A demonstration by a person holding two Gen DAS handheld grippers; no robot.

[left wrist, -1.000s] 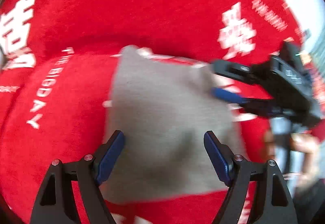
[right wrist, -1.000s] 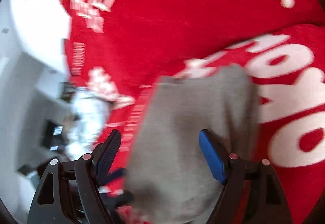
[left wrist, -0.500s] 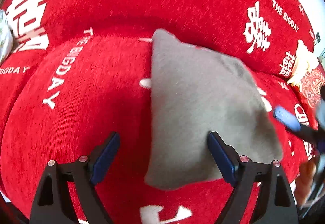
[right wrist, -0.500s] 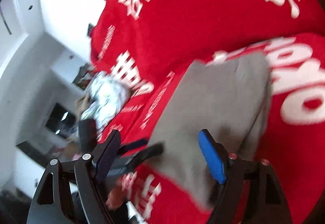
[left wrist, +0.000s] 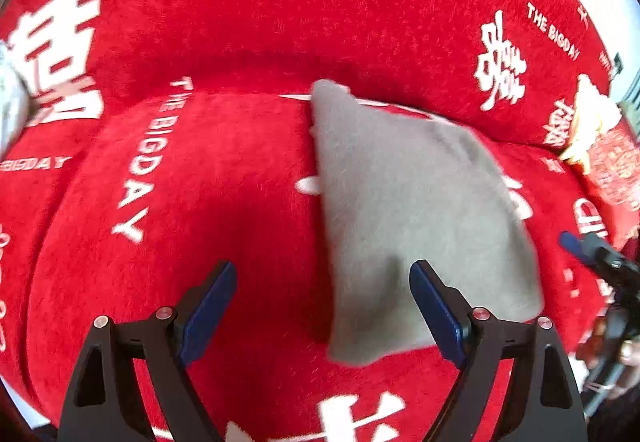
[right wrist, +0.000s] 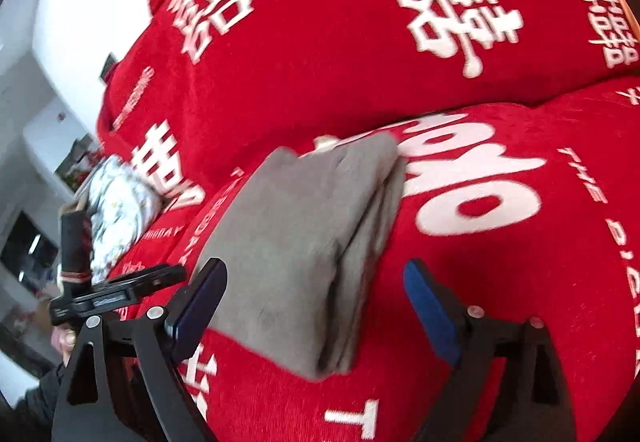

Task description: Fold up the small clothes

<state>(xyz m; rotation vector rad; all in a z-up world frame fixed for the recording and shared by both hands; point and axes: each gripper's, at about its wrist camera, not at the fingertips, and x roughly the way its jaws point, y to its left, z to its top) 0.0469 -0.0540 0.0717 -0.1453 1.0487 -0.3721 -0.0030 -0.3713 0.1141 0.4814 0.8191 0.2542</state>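
**Grey garment folded and released on the red sofa**

Although both tools hover near it, the grey garment (right wrist: 316,242) lies folded in stacked layers on the red sofa seat (left wrist: 200,201). Left tool (left wrist: 320,302) stands open and empty; right tool (right wrist: 316,306) is opening, gripping nothing. Folding appears complete; other clothes may remain.

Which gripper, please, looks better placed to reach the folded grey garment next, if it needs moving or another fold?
Probably the right gripper: the folded grey garment lies directly between its opening jaws. The left gripper faces mostly red sofa cover, with the garment off toward its right finger.
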